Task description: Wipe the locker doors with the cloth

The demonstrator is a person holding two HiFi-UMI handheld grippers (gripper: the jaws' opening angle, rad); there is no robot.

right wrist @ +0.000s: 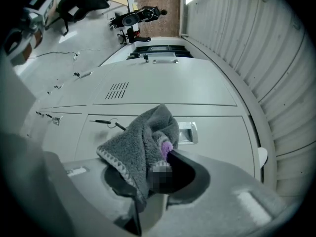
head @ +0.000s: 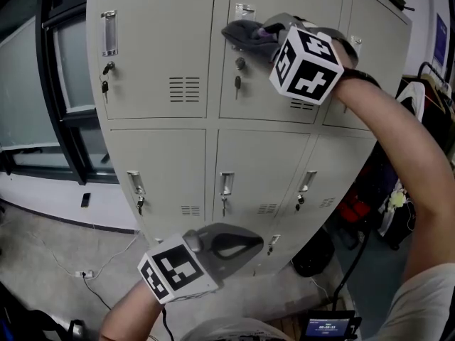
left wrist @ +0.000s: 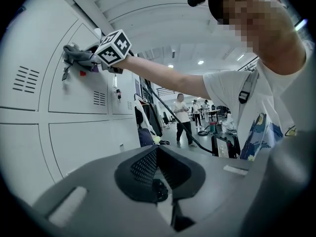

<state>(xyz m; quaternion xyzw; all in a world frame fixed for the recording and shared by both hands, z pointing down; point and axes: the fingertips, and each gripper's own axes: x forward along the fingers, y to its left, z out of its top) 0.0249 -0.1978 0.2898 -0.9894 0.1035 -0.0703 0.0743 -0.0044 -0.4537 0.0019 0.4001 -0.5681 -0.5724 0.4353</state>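
**Cloth held to an upper locker door**

A bank of pale grey lockers (head: 163,119) fills the head view, two rows of doors, each with a handle, a lock and a small vent. The upper middle door (head: 284,98) is the one being worked on.

The right gripper (head: 274,33) is raised to that door on an outstretched arm, its marker cube (head: 307,64) facing the camera. Its jaws are pinched on a grey fluffy cloth (right wrist: 138,142), which bunches up between them and spills to one side.

The left gripper (head: 238,244) hangs low in front of the bottom row, apart from the doors. In its own view its jaws (left wrist: 157,154) are pressed together with nothing between them.

The cloth (head: 245,34) lies against the upper middle door, just below the handle (head: 244,10) and above the lock. A key (head: 238,84) hangs from that lock.
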